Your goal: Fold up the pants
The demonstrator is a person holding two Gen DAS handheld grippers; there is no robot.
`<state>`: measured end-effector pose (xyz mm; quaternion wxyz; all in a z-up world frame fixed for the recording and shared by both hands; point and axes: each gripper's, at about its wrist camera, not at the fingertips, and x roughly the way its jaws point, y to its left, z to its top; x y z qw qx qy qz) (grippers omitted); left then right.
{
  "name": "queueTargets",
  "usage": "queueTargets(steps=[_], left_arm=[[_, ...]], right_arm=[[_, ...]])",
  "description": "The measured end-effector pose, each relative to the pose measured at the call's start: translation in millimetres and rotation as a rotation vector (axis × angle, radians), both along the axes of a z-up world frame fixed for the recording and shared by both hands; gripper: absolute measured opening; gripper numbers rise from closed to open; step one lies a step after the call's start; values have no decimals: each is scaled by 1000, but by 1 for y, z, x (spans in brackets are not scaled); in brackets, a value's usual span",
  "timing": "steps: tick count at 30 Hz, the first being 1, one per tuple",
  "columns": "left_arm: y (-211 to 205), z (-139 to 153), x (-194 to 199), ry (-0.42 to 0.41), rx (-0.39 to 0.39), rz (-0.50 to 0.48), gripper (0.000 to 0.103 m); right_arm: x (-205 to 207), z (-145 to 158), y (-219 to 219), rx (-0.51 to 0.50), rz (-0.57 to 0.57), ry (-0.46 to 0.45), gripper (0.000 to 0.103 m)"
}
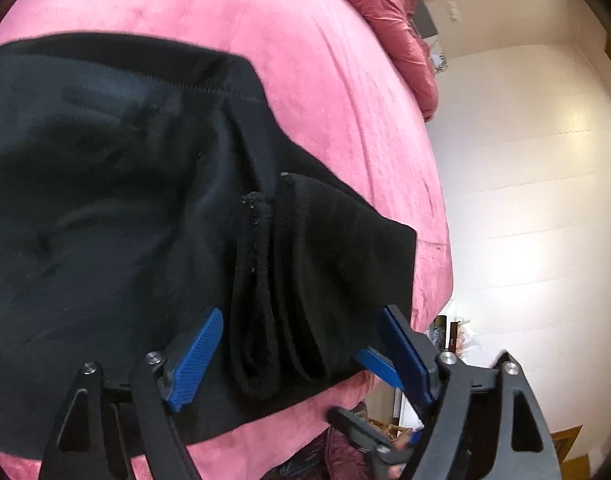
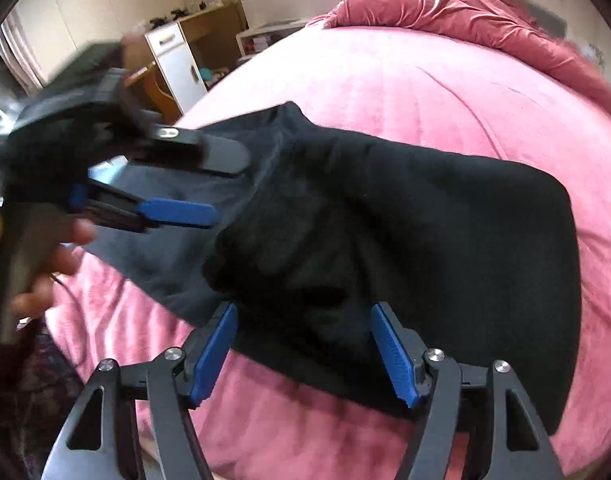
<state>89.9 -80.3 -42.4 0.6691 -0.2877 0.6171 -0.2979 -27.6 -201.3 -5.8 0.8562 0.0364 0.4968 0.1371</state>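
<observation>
Black pants (image 1: 125,200) lie bunched on a pink bedspread (image 1: 305,40). My left gripper (image 1: 302,311) stands open over their near edge. A thick fold of black cloth runs between its blue pads (image 1: 197,356), which do not press on it. In the right wrist view the pants (image 2: 385,220) spread across the middle. My right gripper (image 2: 305,308) is open above their near edge, with cloth under the gap and nothing pinched. The left gripper (image 2: 233,188) shows there blurred at the left, open over the grey inner side of the pants, with a hand (image 2: 65,240) holding it.
A rumpled dark pink duvet (image 2: 465,12) lies at the far end of the bed. Beyond the bed's left side stand a white cabinet (image 2: 177,60) and a wooden desk (image 2: 213,20). A pale wall (image 1: 525,160) runs along the bed's other side.
</observation>
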Motion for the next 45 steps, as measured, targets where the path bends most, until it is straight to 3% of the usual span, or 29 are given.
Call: queueTargets(steps=[7, 9, 11, 13, 14, 18, 23, 27, 30, 34, 37, 39, 40, 44, 45], left_arm=[[-21, -16, -3, 41, 30, -14, 80], [-28, -15, -4, 30, 41, -19, 74], [-40, -11, -4, -9, 78, -51, 43], [-48, -5, -7, -61, 100, -80, 24], [-50, -1, -10, -98, 110, -84, 20], [-43, 20, -14, -156, 55, -72, 16], [-24, 49, -26, -214, 0, -61, 15], [-11, 44, -27, -223, 79, -46, 14], [8, 17, -24, -177, 137, 2, 3], [26, -11, -22, -111, 162, 38, 3], [24, -15, -24, -82, 117, 51, 9], [19, -7, -29, -110, 74, 51, 24], [17, -4, -29, -108, 39, 54, 40], [9, -1, -24, -77, -24, 37, 62], [6, -2, -23, -73, -20, 30, 63]], right_arm=[[-20, 3, -41, 34, -152, 27, 70], [-26, 2, -53, 55, -194, 39, 70], [-34, 4, -65, 62, -235, 34, 70], [-45, 11, -81, 66, -287, 21, 70], [-51, 15, -90, 66, -320, 12, 70], [-68, 20, -120, 37, -424, 7, 70], [-88, 4, -162, 22, -596, 74, 70], [-92, 2, -175, 70, -648, 78, 70], [-89, 7, -172, 61, -643, 54, 70], [-78, 15, -160, 29, -589, 34, 70], [-63, 15, -149, -34, -563, 46, 69], [-62, 17, -151, -11, -578, 46, 69], [-62, 17, -152, 1, -580, 49, 69], [-62, 14, -145, -27, -562, 57, 69], [-62, 14, -144, -21, -554, 56, 69]])
